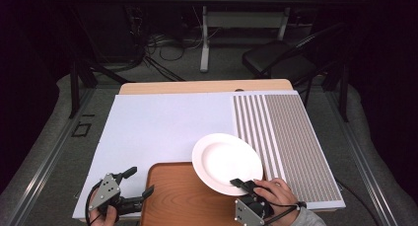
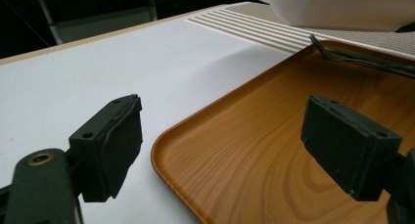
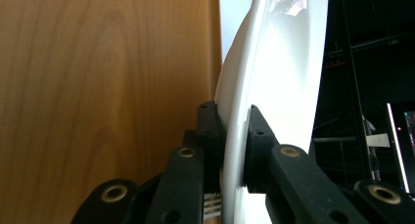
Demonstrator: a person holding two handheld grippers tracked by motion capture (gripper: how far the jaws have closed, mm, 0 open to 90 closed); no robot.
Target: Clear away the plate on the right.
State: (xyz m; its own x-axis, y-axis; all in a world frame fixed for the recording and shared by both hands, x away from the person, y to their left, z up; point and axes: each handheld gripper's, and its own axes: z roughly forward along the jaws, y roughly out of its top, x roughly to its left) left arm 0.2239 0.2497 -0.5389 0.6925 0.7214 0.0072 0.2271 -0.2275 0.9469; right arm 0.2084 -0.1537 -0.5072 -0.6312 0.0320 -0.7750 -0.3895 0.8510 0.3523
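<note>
The right gripper [image 1: 242,184] is clamped on the near rim of the white plate [image 1: 226,162], held just ahead of it, over the wooden tray [image 1: 182,196]. A fork [image 2: 362,57] lies beneath. The left gripper [image 1: 140,182] waits with jaws spread beside the tray's corner. Judging by this, the plate is lifted but not yet placed. A white mat [image 1: 162,127] covers the table [image 1: 197,86]; the room beyond is dark.

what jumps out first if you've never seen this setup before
The white plate stands out most: it is held above the far right corner of the wooden tray, its near rim clamped between the jaws of the right gripper. In the left gripper view a fork lies on the tray under the raised plate. The left gripper waits open at the tray's left edge, over the white mat.
</note>
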